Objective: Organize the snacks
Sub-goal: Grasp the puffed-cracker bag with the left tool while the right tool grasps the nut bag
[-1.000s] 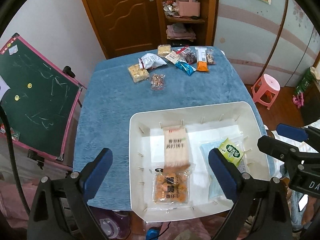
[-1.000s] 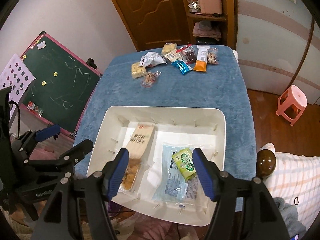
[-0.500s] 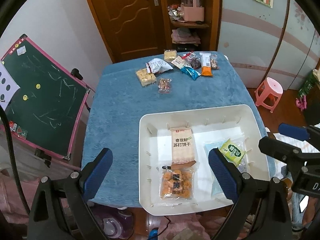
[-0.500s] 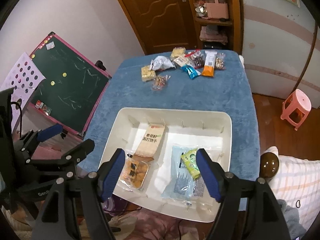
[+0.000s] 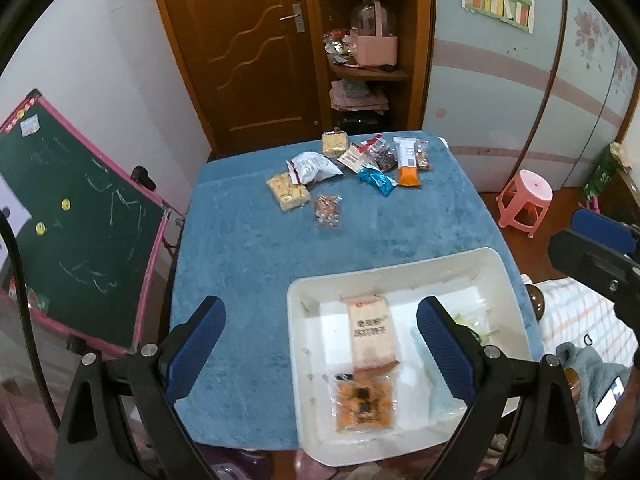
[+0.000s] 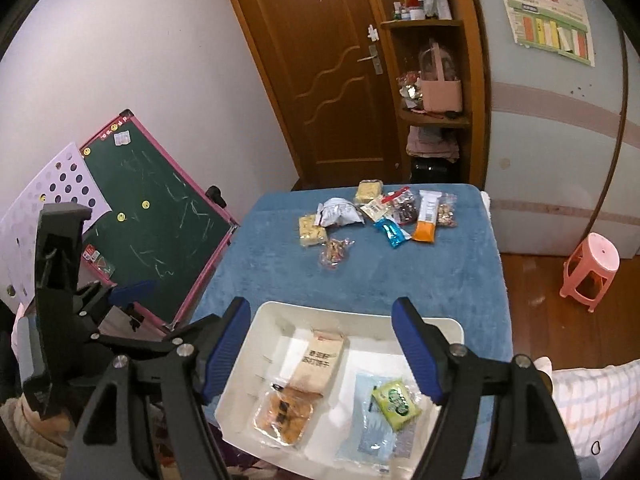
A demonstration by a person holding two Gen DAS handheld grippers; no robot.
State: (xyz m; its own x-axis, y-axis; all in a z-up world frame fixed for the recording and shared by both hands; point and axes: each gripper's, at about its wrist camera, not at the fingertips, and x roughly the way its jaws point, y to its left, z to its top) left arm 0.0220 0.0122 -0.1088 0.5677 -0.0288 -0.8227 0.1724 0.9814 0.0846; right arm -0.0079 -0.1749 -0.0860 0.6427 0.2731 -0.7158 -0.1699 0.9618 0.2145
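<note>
Blue-clothed table point(image 5: 256, 248) between green chalkboard point(image 5: 68, 216) and pink stool point(image 5: 524, 200).

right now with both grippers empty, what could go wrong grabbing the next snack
The white tray sits at the near table edge, seemingly overhanging it; a bump from the left hand-held gripper might tip it. The far snacks overlap: the blue packet touches the orange packet, so the right hand-held gripper may drag neighbours.
</note>
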